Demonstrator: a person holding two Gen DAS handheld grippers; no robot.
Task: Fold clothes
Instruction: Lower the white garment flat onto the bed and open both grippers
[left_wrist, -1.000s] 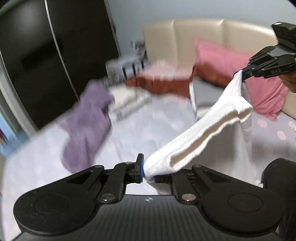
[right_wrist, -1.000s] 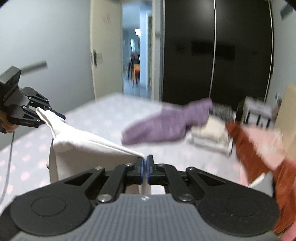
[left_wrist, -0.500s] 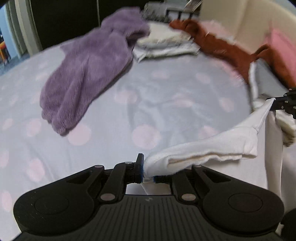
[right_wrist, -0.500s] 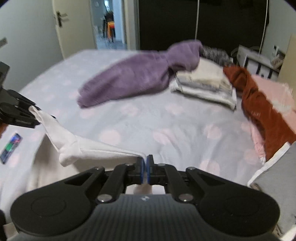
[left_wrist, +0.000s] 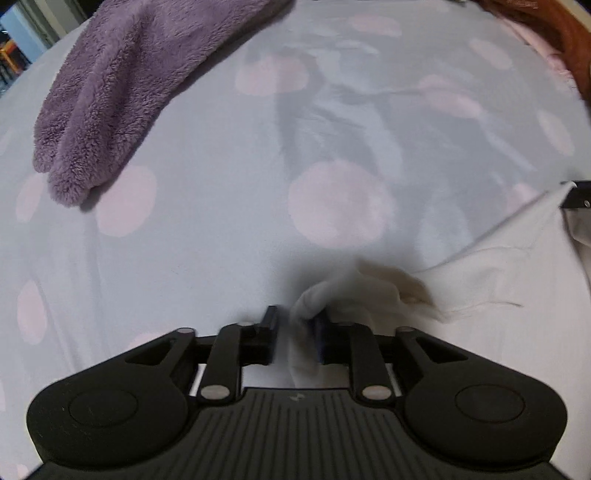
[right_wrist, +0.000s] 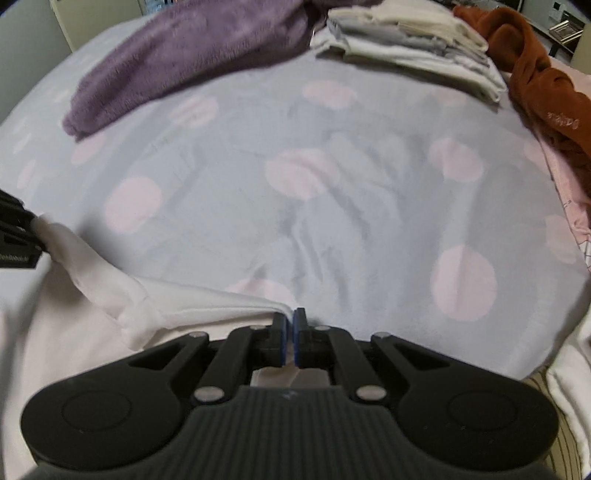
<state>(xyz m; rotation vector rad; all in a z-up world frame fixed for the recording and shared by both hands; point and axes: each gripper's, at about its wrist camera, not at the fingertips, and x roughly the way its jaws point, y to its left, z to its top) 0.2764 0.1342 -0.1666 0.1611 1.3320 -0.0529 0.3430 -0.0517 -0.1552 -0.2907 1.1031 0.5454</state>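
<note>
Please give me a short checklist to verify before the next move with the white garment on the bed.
1. Right claw shut on white garment: ok.
2. Left claw gripping the garment: not ok; its jaws are opening, cloth between them.
3. Garment lying on the dotted bedsheet: ok.
4. Sheet ahead free of the purple fleece garment: ok.
5. Garment spread flat, no wrinkles: not ok; bunched near the left claw.
6. Folded stack undisturbed: cannot tell.

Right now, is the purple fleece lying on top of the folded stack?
No, the purple fleece lies on the bedsheet beside the folded stack.
</note>
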